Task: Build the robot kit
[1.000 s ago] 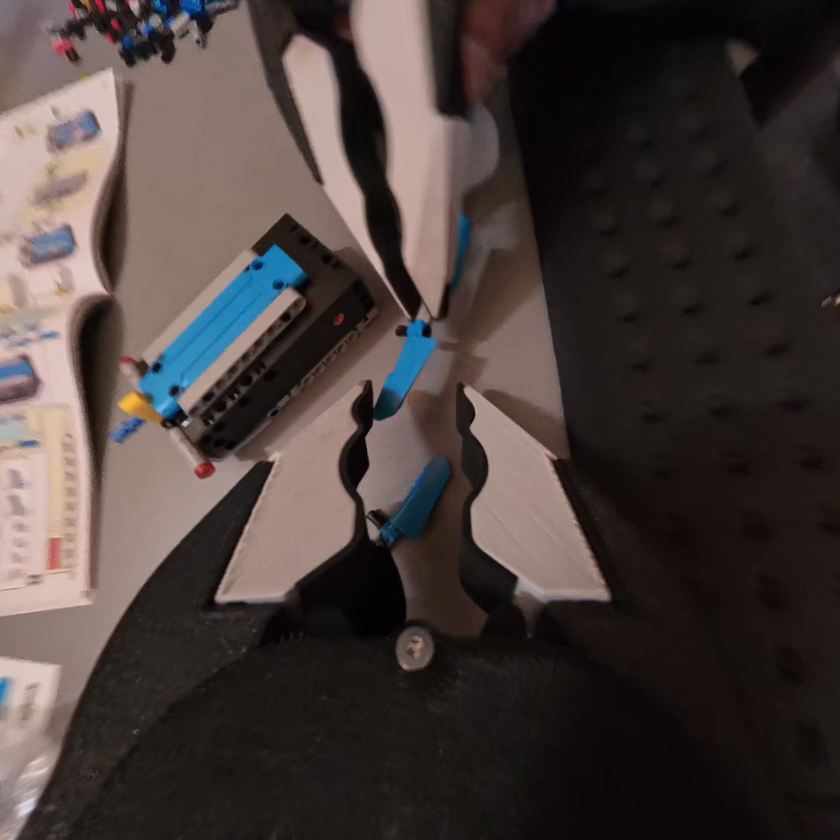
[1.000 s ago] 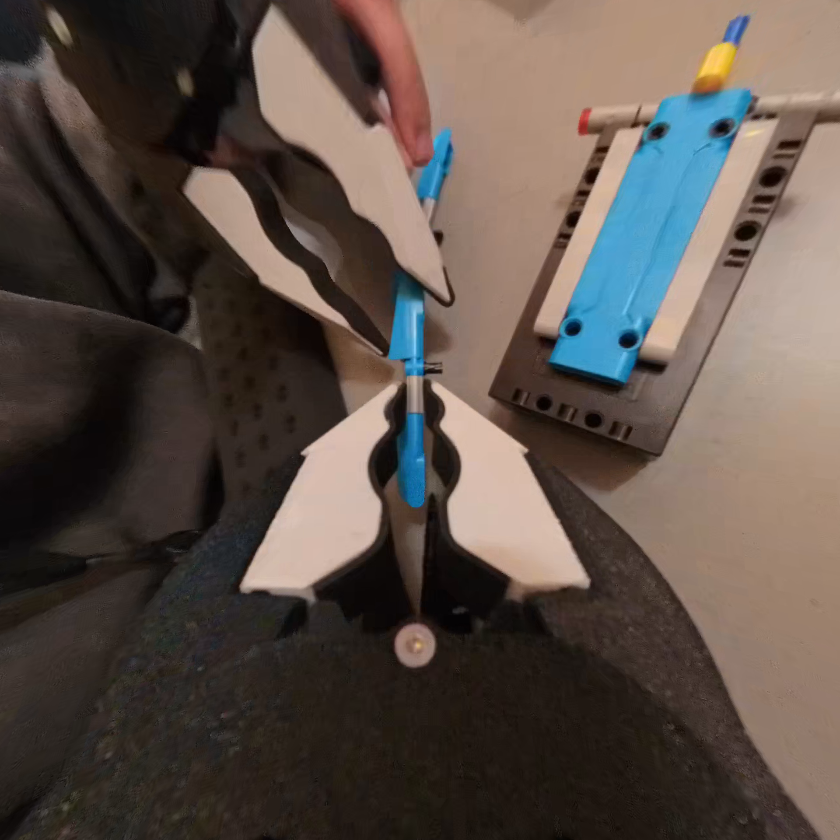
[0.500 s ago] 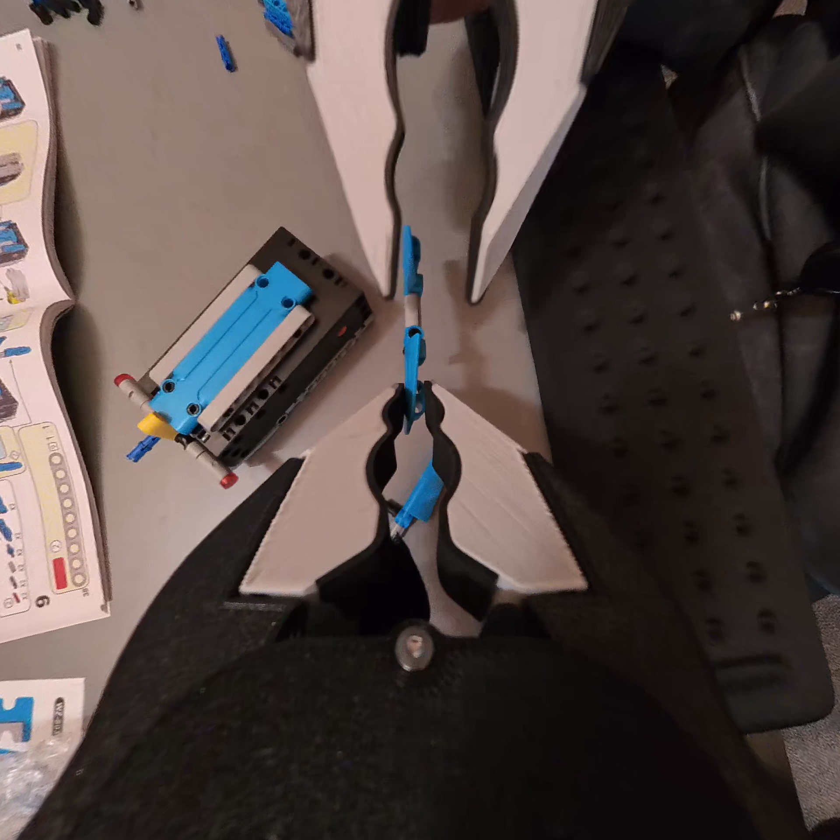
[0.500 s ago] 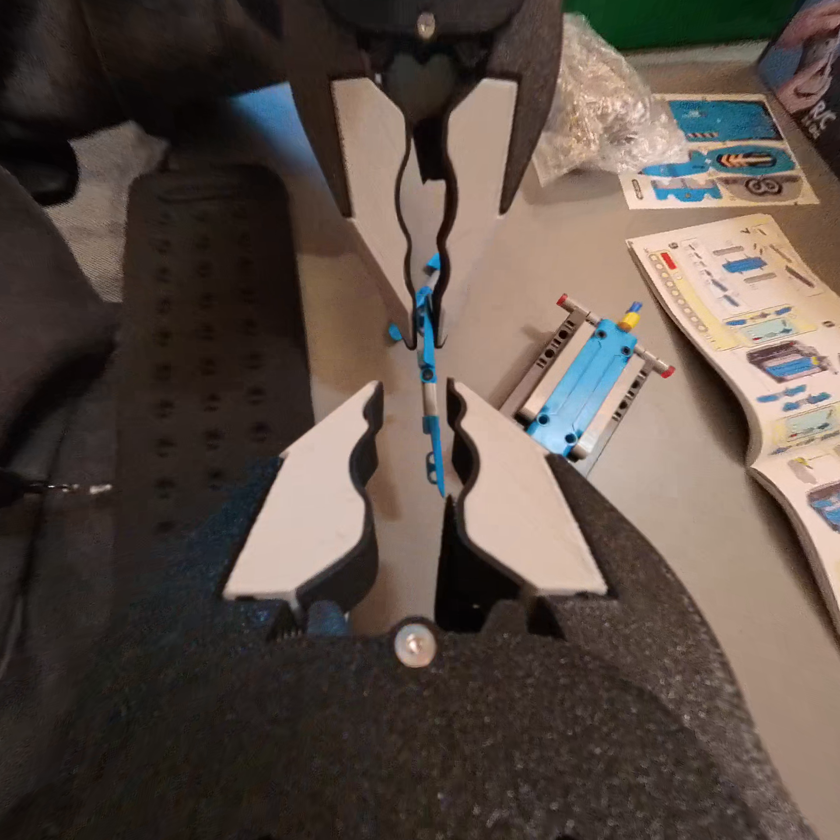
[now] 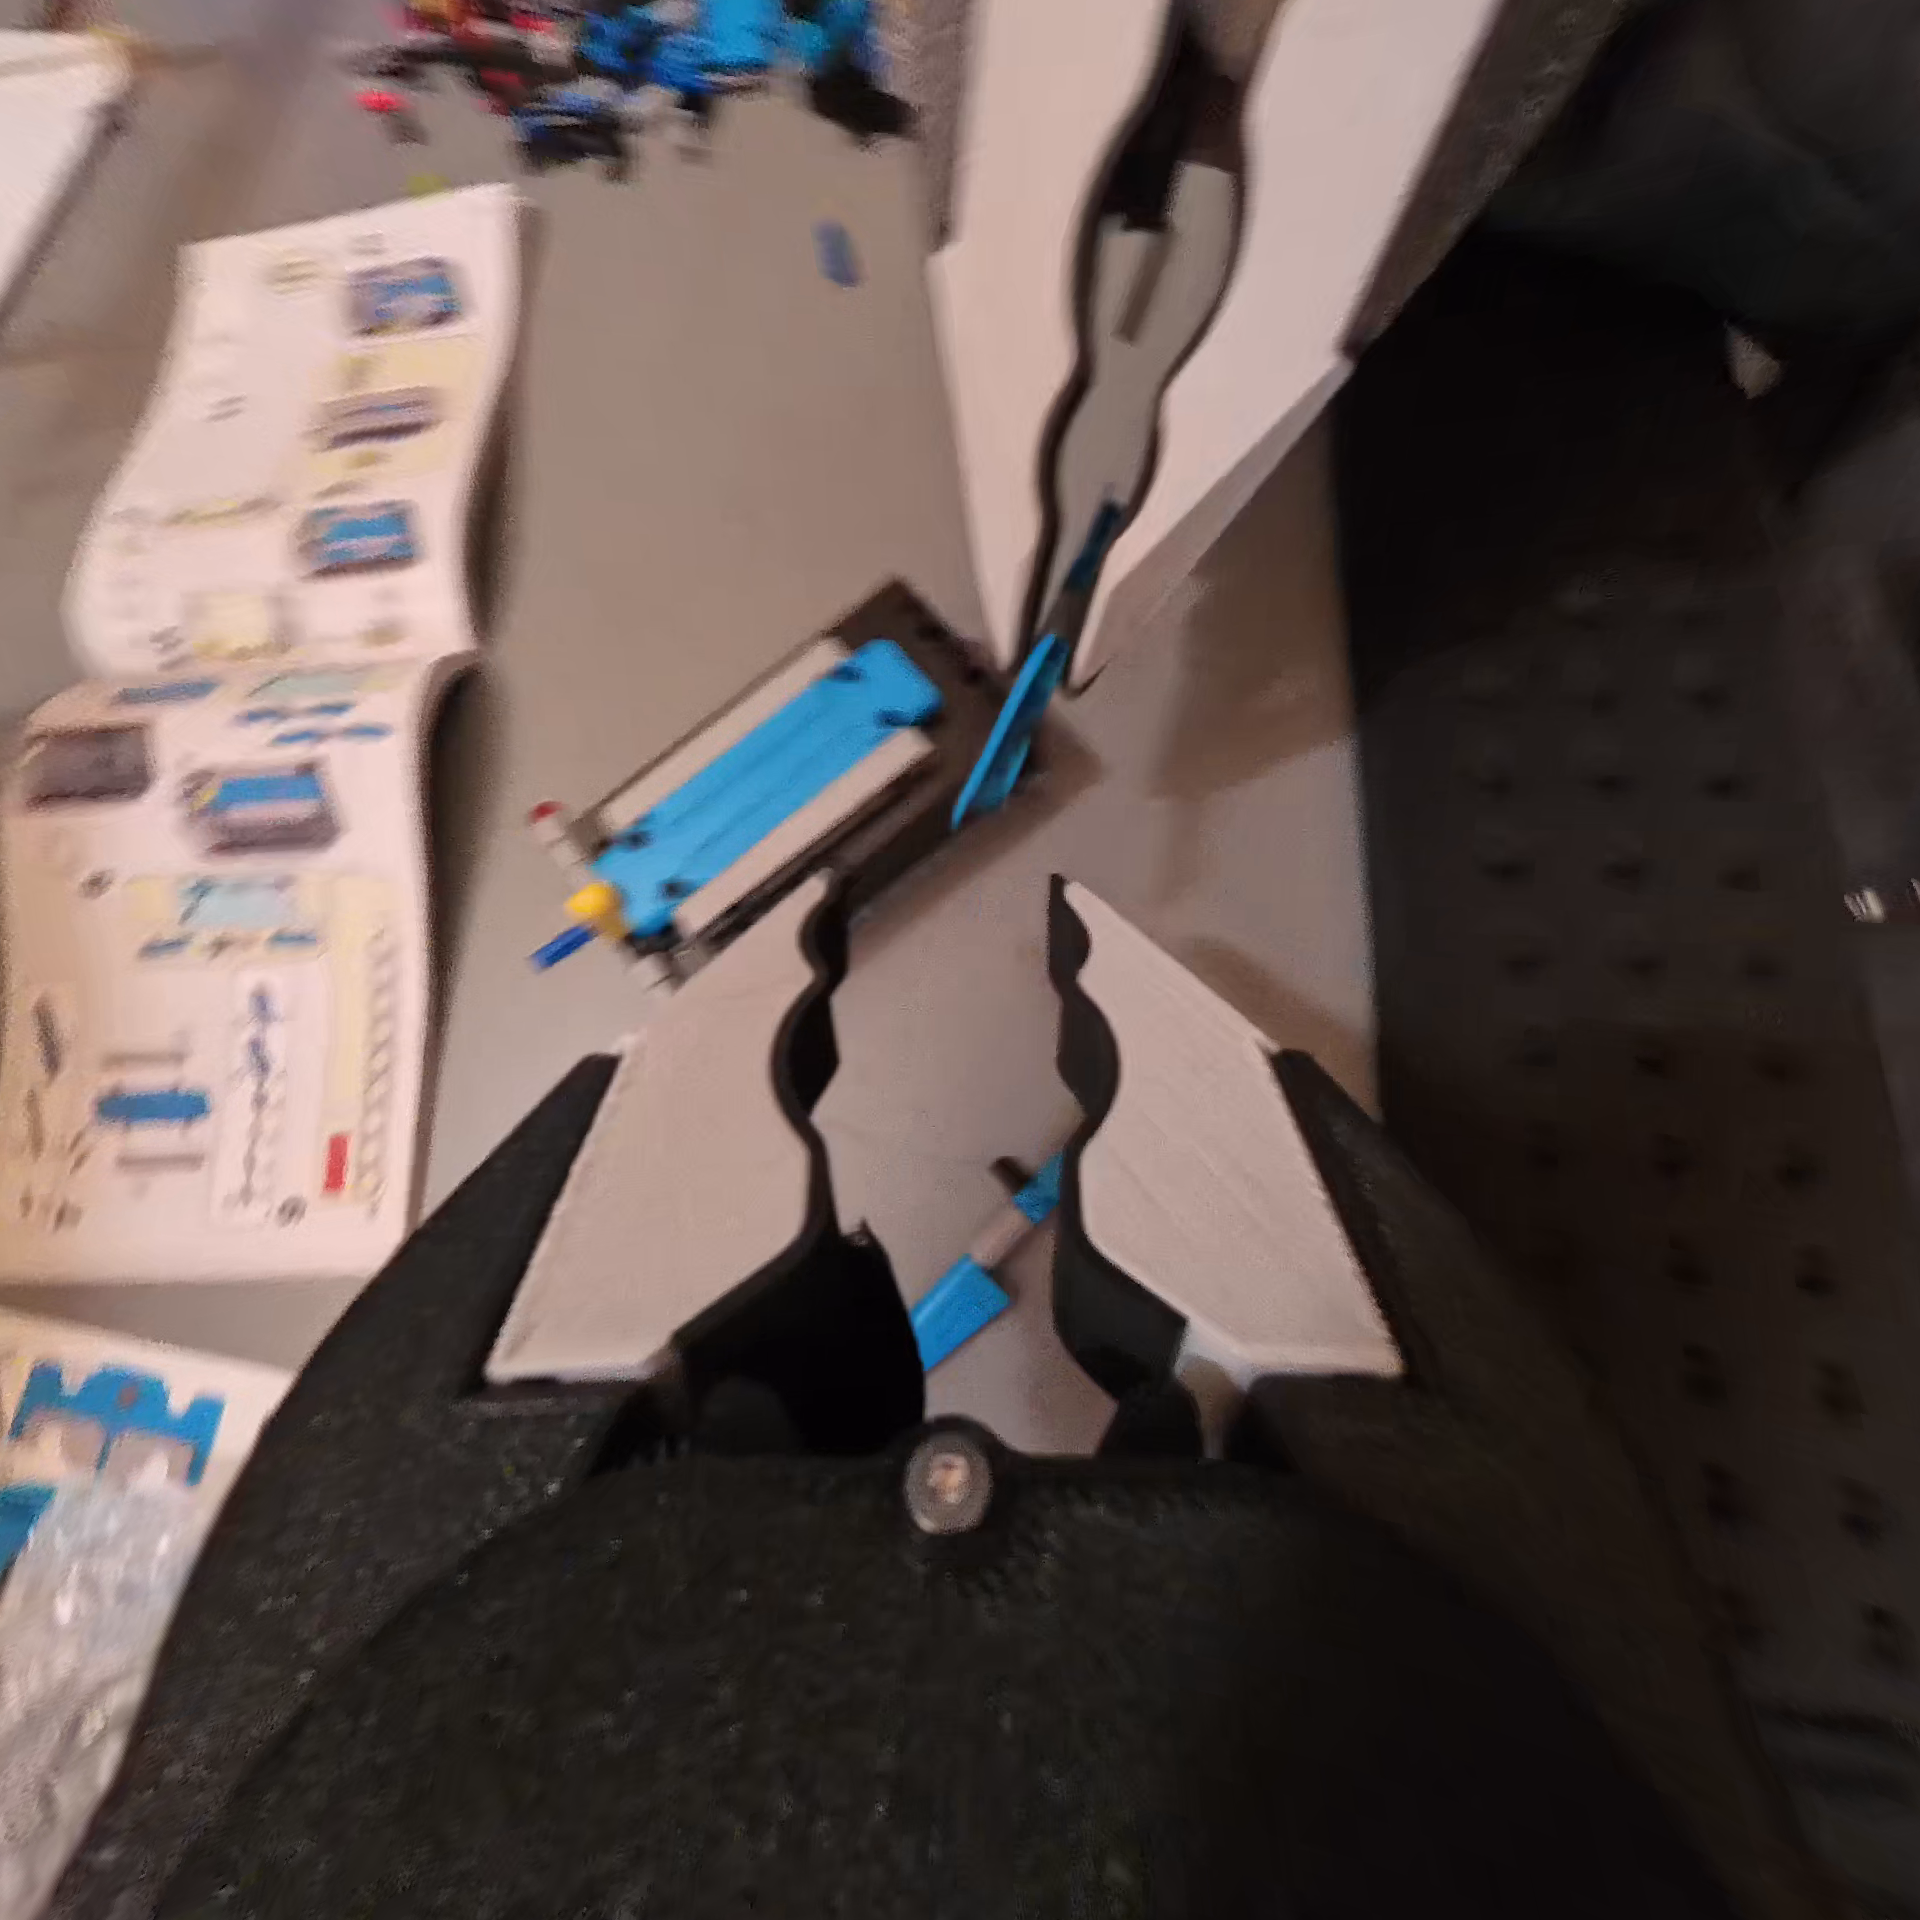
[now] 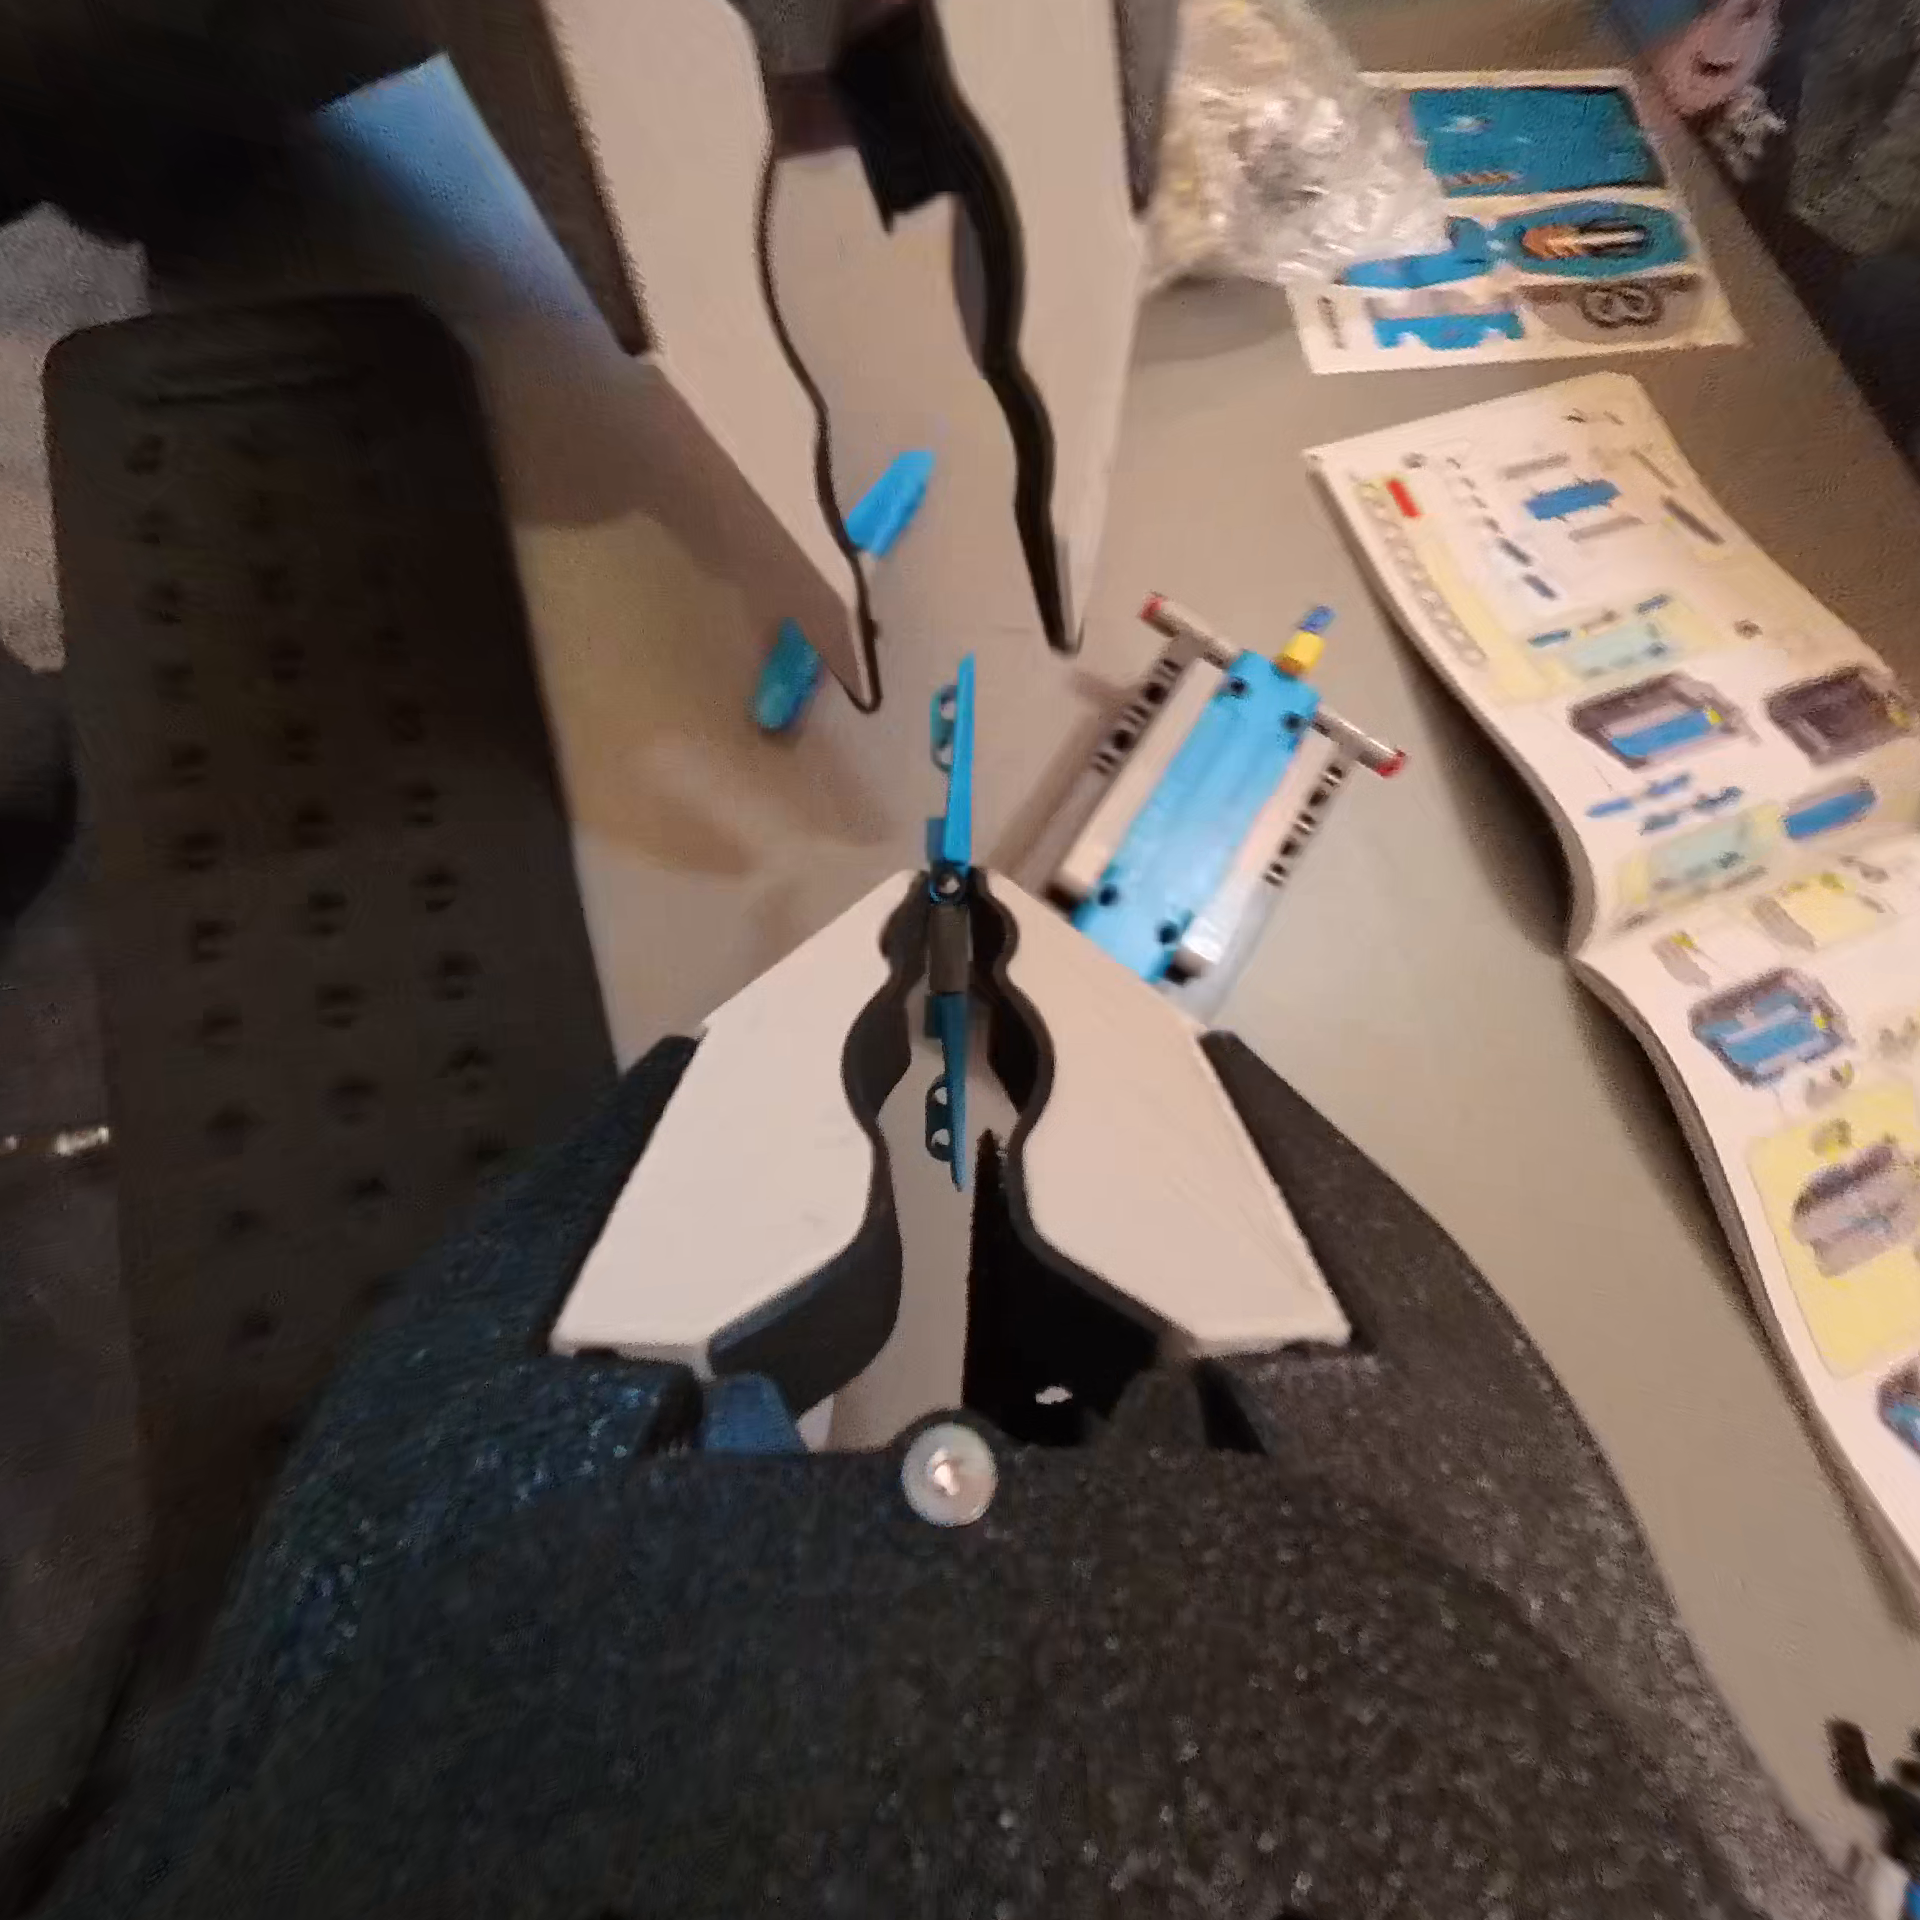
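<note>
R tool (image 6: pixel 954 883) grips blue part (image 6: pixel 958 790), L tool (image 5: pixel 940 914) blurred

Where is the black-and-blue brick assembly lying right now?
In the right wrist view, the brick assembly lies on the grey table, just right of the right gripper, left of the open instruction booklet.

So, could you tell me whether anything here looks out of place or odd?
A blue piece with a grey axle lies loose on the table inside the open left gripper, ungripped, while the right gripper is shut on a similar blue part. Nothing looks spilled or broken.
</note>
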The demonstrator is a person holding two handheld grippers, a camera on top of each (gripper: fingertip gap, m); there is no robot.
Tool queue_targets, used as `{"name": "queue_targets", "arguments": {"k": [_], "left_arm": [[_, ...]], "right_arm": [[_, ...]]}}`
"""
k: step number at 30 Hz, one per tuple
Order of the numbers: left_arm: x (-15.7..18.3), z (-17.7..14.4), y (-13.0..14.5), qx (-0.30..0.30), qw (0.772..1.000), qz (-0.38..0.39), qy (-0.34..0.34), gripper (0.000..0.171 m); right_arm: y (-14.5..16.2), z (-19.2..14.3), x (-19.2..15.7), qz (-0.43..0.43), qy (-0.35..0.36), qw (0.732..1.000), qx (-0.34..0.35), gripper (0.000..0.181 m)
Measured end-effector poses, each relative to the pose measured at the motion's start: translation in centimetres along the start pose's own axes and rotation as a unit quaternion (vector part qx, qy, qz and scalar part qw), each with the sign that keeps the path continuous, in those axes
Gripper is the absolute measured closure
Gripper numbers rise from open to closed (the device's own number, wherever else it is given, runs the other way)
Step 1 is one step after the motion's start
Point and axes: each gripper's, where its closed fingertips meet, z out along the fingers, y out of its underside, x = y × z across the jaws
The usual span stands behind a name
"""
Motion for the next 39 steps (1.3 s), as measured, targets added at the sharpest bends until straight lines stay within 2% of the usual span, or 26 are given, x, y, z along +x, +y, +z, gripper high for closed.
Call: {"name": "queue_targets", "arguments": {"k": [2, 4, 7, 13, 16, 18, 22, 26, 33, 39], "left_arm": [[-2.6, -0.6, 0.2, 0.042, 0.996, -0.083, -0.018, 0.117], [-4.3, 0.1, 1.2, 0.055, 0.987, -0.153, -0.008, 0.099], [-5.3, 1.7, 2.0, 0.049, 0.987, -0.151, -0.013, 0.088], [-5.8, 3.5, 2.5, 0.038, 0.991, -0.118, -0.041, 0.084], [-6.0, 4.0, 3.2, 0.032, 0.99, -0.124, -0.051, 0.089], [-5.6, 4.2, 3.4, 0.036, 0.988, -0.142, -0.036, 0.101], [-5.5, 4.2, 3.5, 0.035, 0.986, -0.16, -0.037, 0.103], [-5.1, 4.3, 3.7, 0.026, 0.987, -0.148, -0.048, 0.113], [-5.1, 4.5, 3.9, 0.018, 0.988, -0.14, -0.06, 0.119], [-5.1, 4.5, 4.1, 0.012, 0.988, -0.139, -0.063, 0.122]], "right_arm": [[-0.2, -1.2, 3.1, 0.083, 0.015, 0.996, 0.042, 0.174], [-0.4, -1.5, 6.1, 0.208, -0.004, 0.974, 0.091, 0.175], [0.6, 0.3, 8.8, 0.334, -0.052, 0.936, 0.101, 0.175], [0.7, 2.7, 8.6, 0.322, -0.044, 0.946, 0.006, 0.175], [1.1, 3.5, 8.4, 0.305, -0.026, 0.951, -0.048, 0.175], [1.1, 3.8, 8.5, 0.301, -0.012, 0.951, -0.062, 0.175], [1.3, 3.7, 8.5, 0.281, 0.028, 0.954, -0.1, 0.175], [1.4, 3.6, 8.4, 0.294, 0.051, 0.948, -0.113, 0.175], [1.6, 3.4, 8.3, 0.292, 0.076, 0.944, -0.13, 0.175], [1.7, 3.4, 8.3, 0.331, 0.024, 0.938, -0.1, 0.175]]}}
